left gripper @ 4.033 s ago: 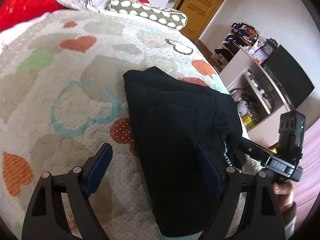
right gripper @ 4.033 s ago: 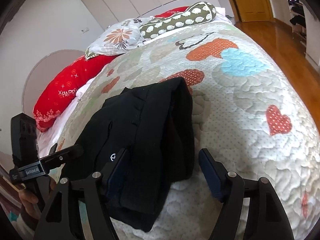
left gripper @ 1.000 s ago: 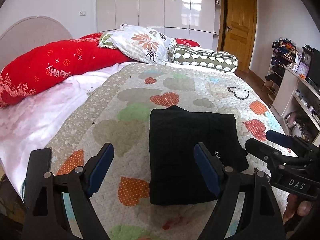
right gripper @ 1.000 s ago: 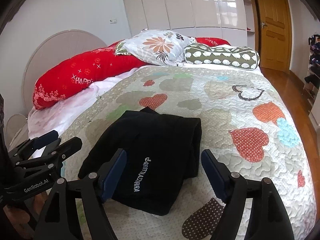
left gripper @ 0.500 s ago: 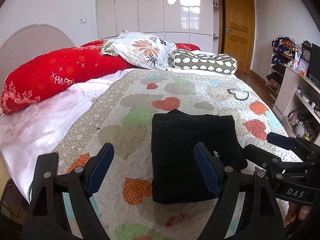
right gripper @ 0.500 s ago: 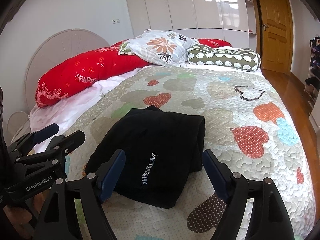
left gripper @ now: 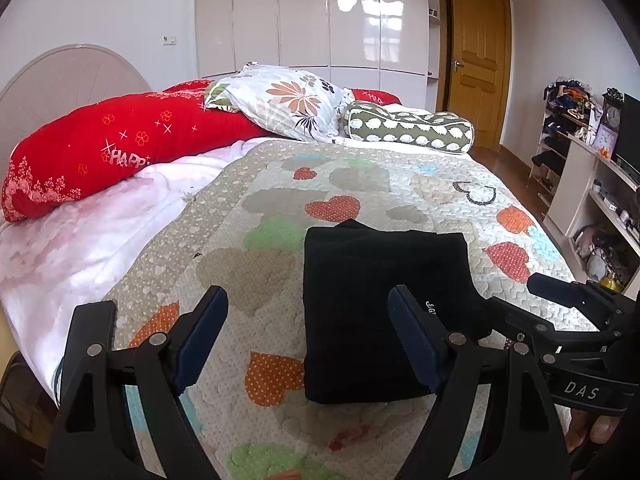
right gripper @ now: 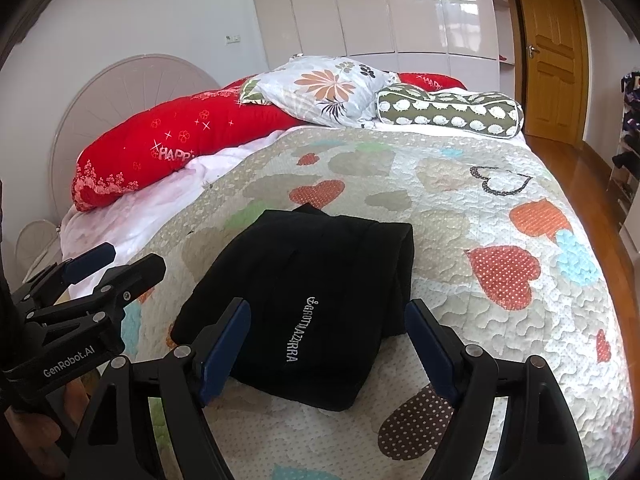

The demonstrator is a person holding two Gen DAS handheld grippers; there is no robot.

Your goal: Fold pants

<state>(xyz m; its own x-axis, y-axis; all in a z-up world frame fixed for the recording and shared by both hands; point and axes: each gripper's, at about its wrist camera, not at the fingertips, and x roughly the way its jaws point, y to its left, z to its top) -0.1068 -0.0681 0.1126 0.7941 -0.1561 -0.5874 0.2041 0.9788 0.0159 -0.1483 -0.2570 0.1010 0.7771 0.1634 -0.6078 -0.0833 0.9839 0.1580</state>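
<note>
Left gripper (left gripper: 308, 332): jaws spread wide, nothing between the pads, hanging above the quilt (left gripper: 400, 184) clear of the fabric. In the left wrist view I see the black pants (left gripper: 380, 292) folded into a compact rectangle, lying flat near the foot edge of the bed, toward its right side. Edges look square from here, with one small corner poking out at the far left.

Right wrist view: right gripper (right gripper: 328, 340) also spread, empty, hovering over the near end of the pants (right gripper: 304, 300). White lettering faces up on the top layer. The right-hand edge shows stacked layers, slightly uneven.

My read: folding is essentially done, since the bundle sits on its own and neither gripper touches it. What's left, if anything, is tidying that stray corner and the uneven side.
</note>
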